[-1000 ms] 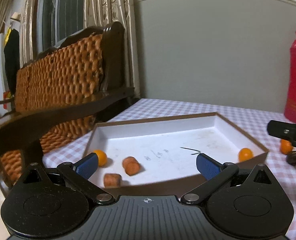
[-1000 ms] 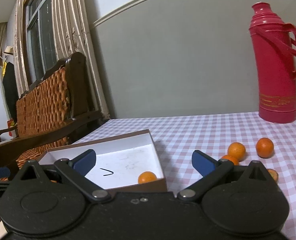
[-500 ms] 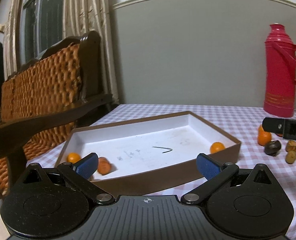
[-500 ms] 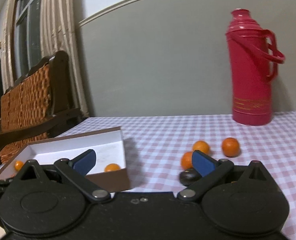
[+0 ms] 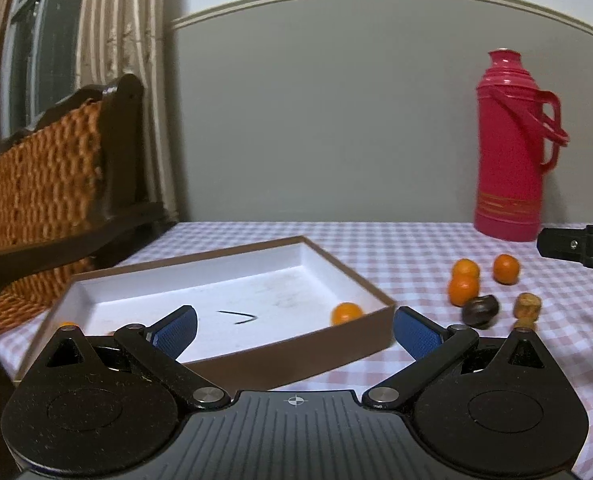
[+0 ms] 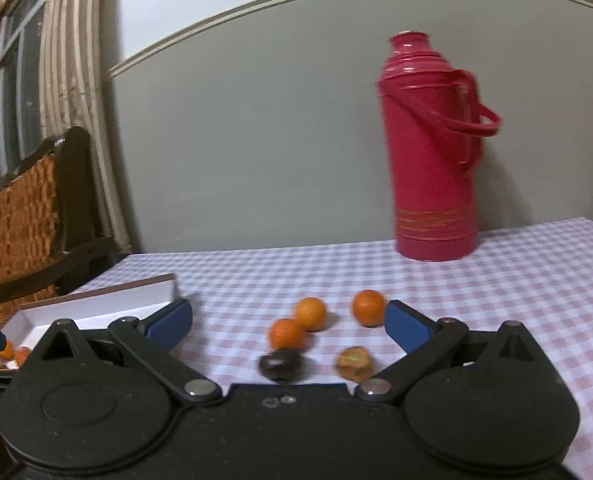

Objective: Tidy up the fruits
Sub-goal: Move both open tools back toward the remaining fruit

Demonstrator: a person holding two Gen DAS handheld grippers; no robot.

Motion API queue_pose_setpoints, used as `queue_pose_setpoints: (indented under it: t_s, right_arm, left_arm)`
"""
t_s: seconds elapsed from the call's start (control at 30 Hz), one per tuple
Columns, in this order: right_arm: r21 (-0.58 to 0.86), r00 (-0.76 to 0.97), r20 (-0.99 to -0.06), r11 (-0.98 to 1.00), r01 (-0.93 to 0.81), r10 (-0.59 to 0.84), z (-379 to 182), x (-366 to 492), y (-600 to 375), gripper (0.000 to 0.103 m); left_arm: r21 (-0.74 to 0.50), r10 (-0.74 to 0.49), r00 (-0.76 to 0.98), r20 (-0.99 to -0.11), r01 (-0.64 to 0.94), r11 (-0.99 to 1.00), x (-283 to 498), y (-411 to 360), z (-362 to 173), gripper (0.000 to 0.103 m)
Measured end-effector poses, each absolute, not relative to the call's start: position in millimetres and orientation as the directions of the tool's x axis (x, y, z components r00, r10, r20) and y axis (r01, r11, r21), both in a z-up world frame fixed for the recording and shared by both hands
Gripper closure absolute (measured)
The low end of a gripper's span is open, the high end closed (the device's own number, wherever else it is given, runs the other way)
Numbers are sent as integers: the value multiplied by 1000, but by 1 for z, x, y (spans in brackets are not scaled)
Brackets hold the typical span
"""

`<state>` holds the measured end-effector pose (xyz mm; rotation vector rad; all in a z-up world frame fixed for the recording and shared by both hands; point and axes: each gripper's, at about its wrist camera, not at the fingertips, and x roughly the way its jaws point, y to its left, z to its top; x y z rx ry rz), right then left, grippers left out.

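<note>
Fingers of the right gripper (image 6: 286, 326) are spread wide and hold nothing; the blue pads frame the loose fruit cluster on the checked tablecloth (image 6: 516, 280). Fingers of the left gripper (image 5: 294, 330) are also spread wide and empty, aimed at the near wall of the brown box (image 5: 296, 350).

Right wrist view, clock directions from the midpoint between the pads: the dark chestnut-like fruit (image 6: 281, 364) lies at about 6 o'clock, nearest the gripper body. The brownish round fruit (image 6: 354, 362) is at about 4 o'clock, near the right pad. One small orange (image 6: 287, 334) is just beside the midpoint, a second small orange (image 6: 310, 313) is at 1 o'clock, touching or overlapping the first in this view. A third small orange (image 6: 368, 307) is at 2 o'clock, just beside the right pad. The round fruits show no clear long axis; the dark one looks slightly wider than tall, lying across the gap.

The right gripper is clearly nearer the cluster. In the left view the same fruits sit at 2 o'clock, well apart from its pads, with the box between. One orange (image 5: 347, 313) already lies in the box's right near corner.

Judgement: the next pick falls to the right gripper, straight ahead and down, then a carry toward 9 o'clock to the box. The red thermos (image 6: 432, 152) stands well behind, clear of the path.
</note>
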<state>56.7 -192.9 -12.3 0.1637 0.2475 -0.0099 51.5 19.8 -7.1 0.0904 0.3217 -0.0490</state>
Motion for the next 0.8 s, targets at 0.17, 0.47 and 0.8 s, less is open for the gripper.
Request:
queue_pose_setpoints:
  t_s: [0.17, 0.47, 0.8]
  right_arm:
    - [187, 957, -286, 977, 101, -44, -20, 53, -217, 6]
    - [174, 931, -350, 969, 175, -106, -31, 52, -241, 6]
    - [162, 907, -406, 968, 194, -114, -35, 60, -249, 10]
  left_arm:
    - [50, -84, 935, -344, 108, 993, 61, 2, -10, 0]
    - [57, -166, 909, -382, 202, 978, 70, -39, -22, 0]
    - [32, -204, 877, -434, 241, 970, 81, -70, -33, 0]
